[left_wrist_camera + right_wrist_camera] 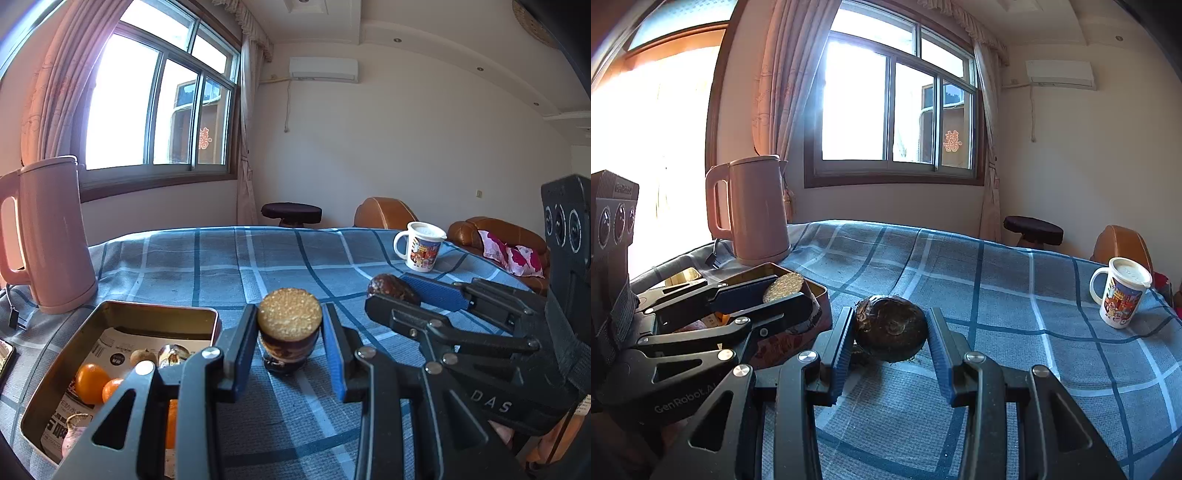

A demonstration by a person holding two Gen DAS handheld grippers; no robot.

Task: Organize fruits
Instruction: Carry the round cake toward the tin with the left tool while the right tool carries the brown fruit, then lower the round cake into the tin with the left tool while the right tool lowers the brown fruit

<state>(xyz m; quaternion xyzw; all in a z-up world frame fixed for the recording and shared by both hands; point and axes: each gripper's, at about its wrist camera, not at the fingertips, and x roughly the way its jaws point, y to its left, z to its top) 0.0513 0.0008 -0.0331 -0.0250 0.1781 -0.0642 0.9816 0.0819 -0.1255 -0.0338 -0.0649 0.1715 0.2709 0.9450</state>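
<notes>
Right now the left gripper [290,347] clamps a cut sugarcane stub [289,325] just beside the tin tray [122,314], while the right gripper [890,345], jaws barely parted, should squeeze the dark round fruit [890,328] squarely.

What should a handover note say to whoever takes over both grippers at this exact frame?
Left gripper: fingers close on either side of a cut sugarcane piece, standing on the tablecloth; contact looks likely but is not certain.
Right gripper: fingers bracket a dark round fruit on the cloth; left finger touching, a small gap at the right.
Metal tin: already holds two oranges and some other pieces, beside the pink kettle.
Left to do: move the sugarcane piece and the dark fruit into the tin.
The mug stands at the far right, apart from the work.
</notes>
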